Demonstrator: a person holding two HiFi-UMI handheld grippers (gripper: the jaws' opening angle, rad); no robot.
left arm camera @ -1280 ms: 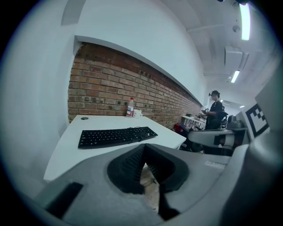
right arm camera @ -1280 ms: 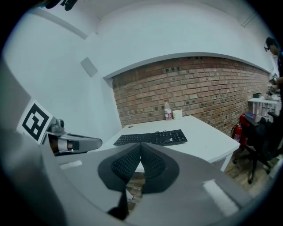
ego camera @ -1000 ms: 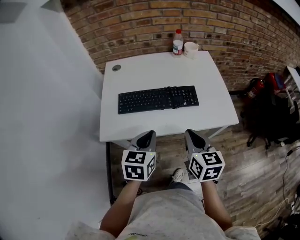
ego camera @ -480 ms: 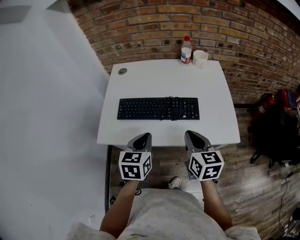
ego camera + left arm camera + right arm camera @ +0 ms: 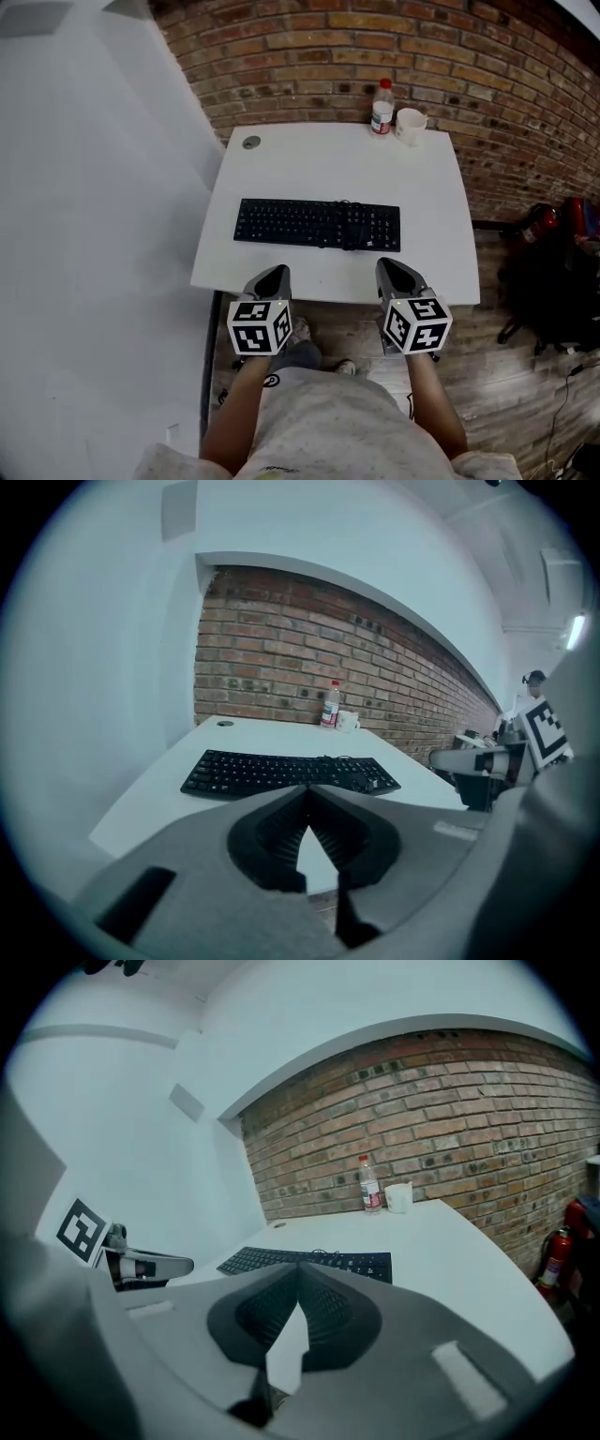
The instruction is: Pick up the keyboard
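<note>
A black keyboard (image 5: pixel 317 225) lies flat across the middle of the white table (image 5: pixel 281 169), its cable bunched on its right half. It also shows ahead in the left gripper view, keyboard (image 5: pixel 281 771), and in the right gripper view, keyboard (image 5: pixel 309 1261). My left gripper (image 5: pixel 274 274) hovers at the table's near edge, left of centre, shut and empty. My right gripper (image 5: pixel 392 268) hovers at the same edge further right, also shut with nothing between its jaws. Both sit short of the keyboard, not touching it.
A plastic bottle (image 5: pixel 382 106) and a white cup (image 5: pixel 410 125) stand at the table's far right by the brick wall (image 5: pixel 375 47). A round cable hole (image 5: pixel 251 142) sits at the far left corner. A fire extinguisher and dark bags (image 5: pixel 562 253) lie on the wooden floor to the right.
Both grippers have moved forward to the table's near edge, and the table and keyboard now sit lower in the head view. Both stayed shut.
</note>
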